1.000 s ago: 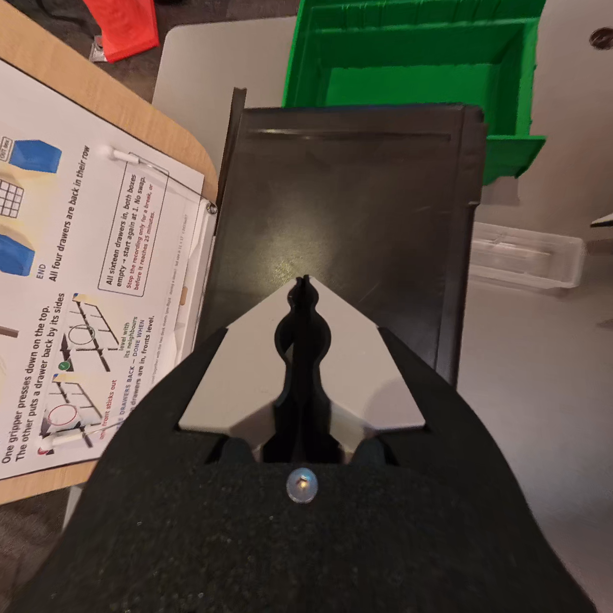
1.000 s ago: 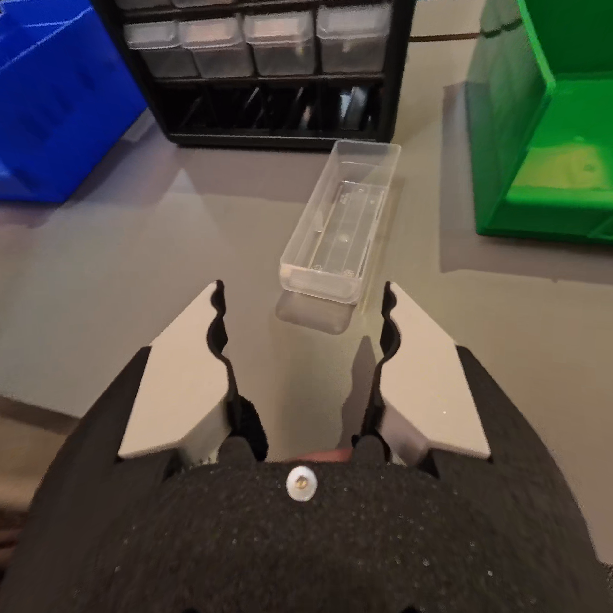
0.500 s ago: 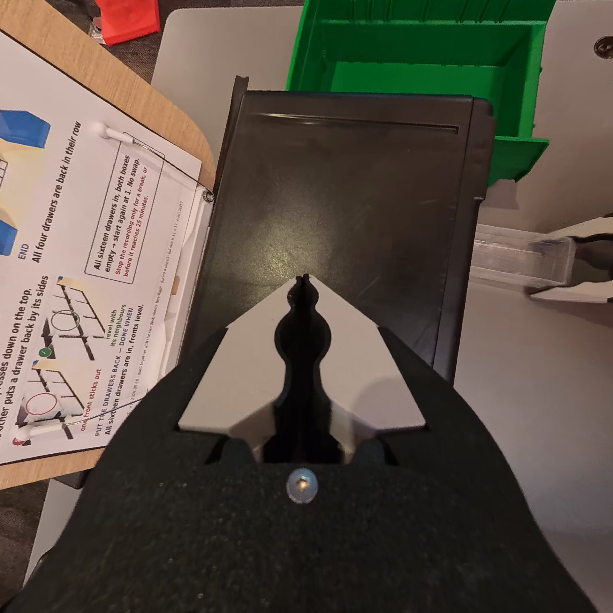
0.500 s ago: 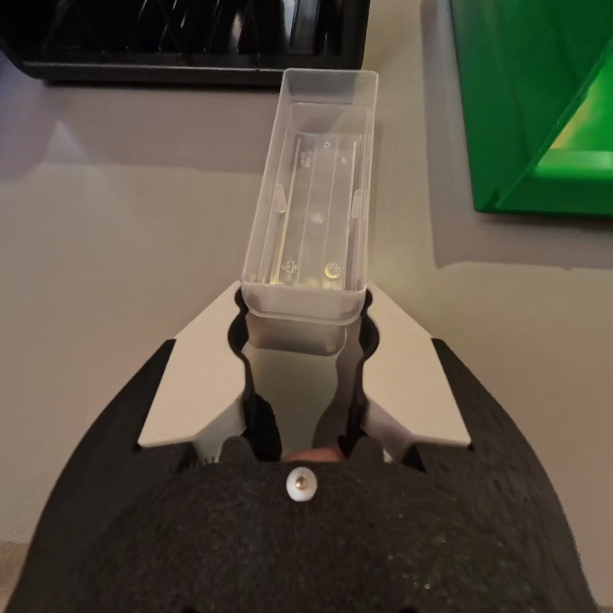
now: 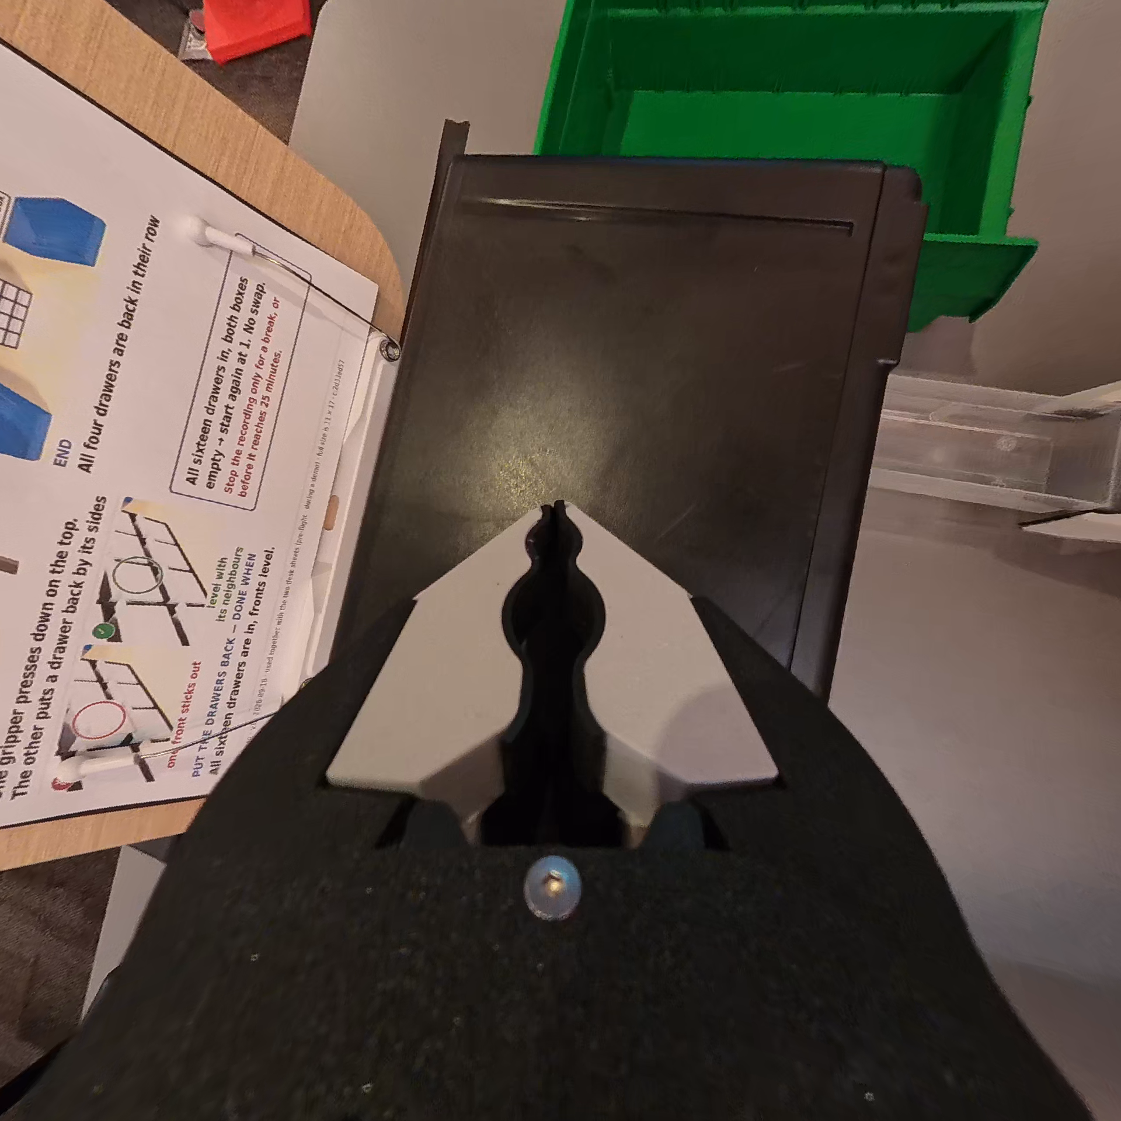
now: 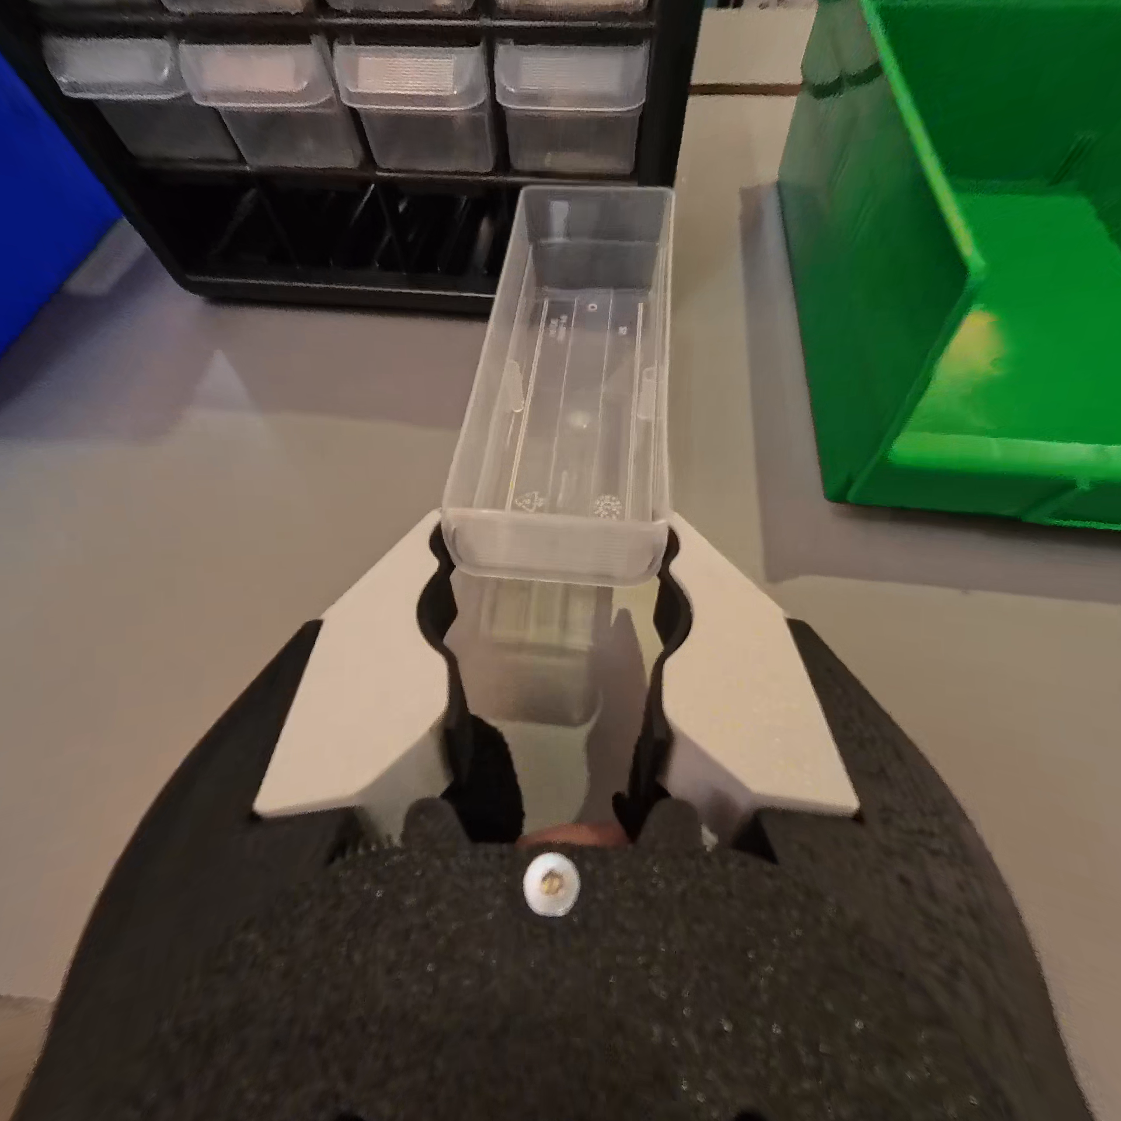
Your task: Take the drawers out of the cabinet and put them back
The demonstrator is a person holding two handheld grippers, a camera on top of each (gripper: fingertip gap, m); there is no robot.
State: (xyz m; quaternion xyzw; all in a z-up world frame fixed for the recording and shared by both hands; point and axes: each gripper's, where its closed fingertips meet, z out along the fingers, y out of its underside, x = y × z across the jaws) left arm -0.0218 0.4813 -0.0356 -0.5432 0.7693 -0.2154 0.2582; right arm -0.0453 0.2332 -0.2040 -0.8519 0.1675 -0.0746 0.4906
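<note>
The right gripper (image 6: 555, 549) is clamped on the near end of a clear plastic drawer (image 6: 576, 394), one finger against each long side wall; the drawer is empty and points away from the camera toward the black cabinet (image 6: 388, 182), its far end just in front of the cabinet's bottom row at the right-hand corner; whether that end touches the cabinet cannot be told. The bottom row of slots (image 6: 327, 230) is dark and bare of drawers; the row above holds four clear drawers (image 6: 418, 103) side by side. A green bin (image 6: 970, 303) stands on the grey table (image 6: 242, 515) to the right of the drawer, well apart from it; a blue bin (image 6: 36, 200) shows at the left edge beside the cabinet.

The left gripper (image 5: 555, 509) is closed on nothing, its fingertips meeting; it sits above the flat black top of the cabinet (image 5: 655, 364), though contact with the top cannot be judged. The green bin (image 5: 819, 97) lies beyond the cabinet; the clear drawer (image 5: 970, 443) shows past the cabinet's right edge with a finger of the right gripper (image 5: 1086, 394) beside it. A printed instruction sheet (image 5: 151, 424) on a wooden board (image 5: 340, 200) lies to the left; a red object (image 5: 261, 24) sits at the top edge.
</note>
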